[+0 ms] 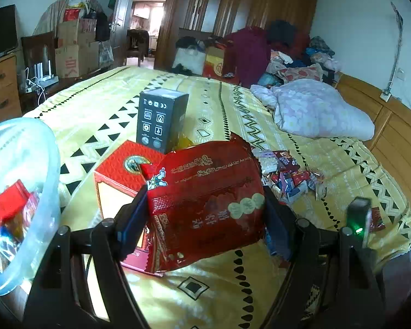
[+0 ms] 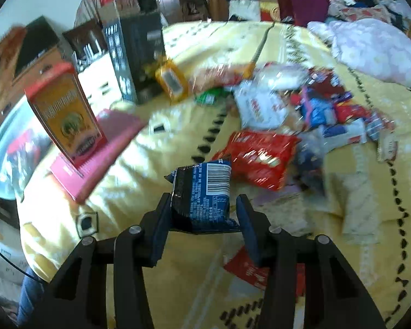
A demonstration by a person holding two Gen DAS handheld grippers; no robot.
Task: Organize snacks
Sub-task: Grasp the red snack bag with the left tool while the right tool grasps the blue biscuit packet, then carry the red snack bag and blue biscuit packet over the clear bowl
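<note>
A large red foil snack bag (image 1: 205,192) hangs over the yellow patterned bedspread (image 1: 205,288), with my left gripper (image 1: 205,219) shut on its two sides. To the left stands a clear plastic tub (image 1: 49,164) with several snacks inside. My right gripper (image 2: 202,227) is shut on a small blue packet (image 2: 202,194) whose barcode faces up, held above the bedspread (image 2: 123,192). Beyond it lies a red bag (image 2: 260,153), and further back a pile of mixed snack packets (image 2: 323,109); the left wrist view shows that pile (image 1: 287,175) to the right.
A red hexagonal box (image 1: 117,170) and a tall black box (image 1: 161,118) stand behind the held bag. An orange tin (image 2: 65,115) stands on a flat pink box (image 2: 104,148). A pink quilt (image 1: 315,109) and heaped clothes fill the far right. Drawers stand at the left.
</note>
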